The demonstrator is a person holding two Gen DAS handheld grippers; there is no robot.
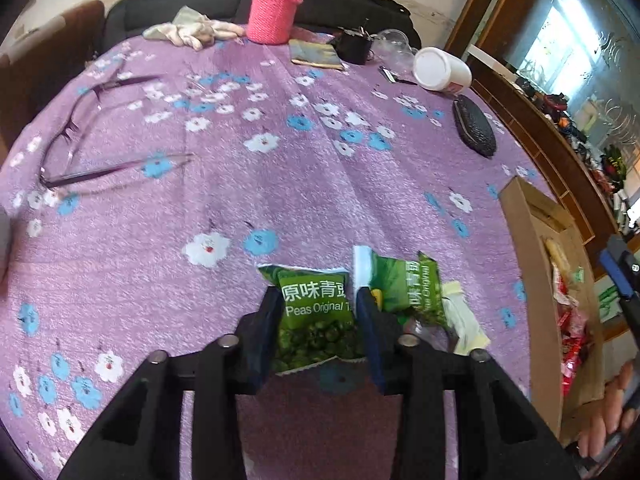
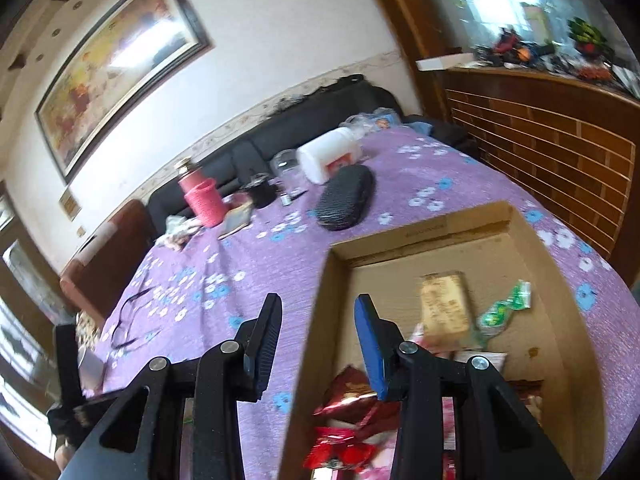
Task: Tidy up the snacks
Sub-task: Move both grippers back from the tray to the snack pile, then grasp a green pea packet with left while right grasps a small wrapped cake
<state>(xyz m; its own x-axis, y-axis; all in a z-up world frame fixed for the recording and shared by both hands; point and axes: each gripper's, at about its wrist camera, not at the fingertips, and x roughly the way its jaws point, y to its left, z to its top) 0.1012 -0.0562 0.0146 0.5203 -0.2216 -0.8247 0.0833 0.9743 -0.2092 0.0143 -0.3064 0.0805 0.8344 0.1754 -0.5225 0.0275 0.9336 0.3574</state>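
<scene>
Left gripper (image 1: pixel 316 312) clamps green pea packet (image 1: pixel 314 320) — long axis pointing away from camera; right gripper (image 2: pixel 318 320) — jaws apart, straddling brown cardboard box (image 2: pixel 320 300) wall.

The green pea packet (image 1: pixel 316 316) lay between the left gripper's (image 1: pixel 316 300) fingers, which covered both its side edges, so contact with the pads could not be judged. A second green packet (image 1: pixel 404 284) beside it had its lower part hidden behind the right-hand finger. The cardboard box (image 1: pixel 528 248) ran off the left wrist view's right edge, its contents only partly seen. The eyeglasses (image 1: pixel 92 136) were smeared by blur. In the right wrist view, the red snack packets (image 2: pixel 344 432) were blurred and partly covered by the right gripper's (image 2: pixel 318 316) blue-padded finger (image 2: pixel 370 344).
</scene>
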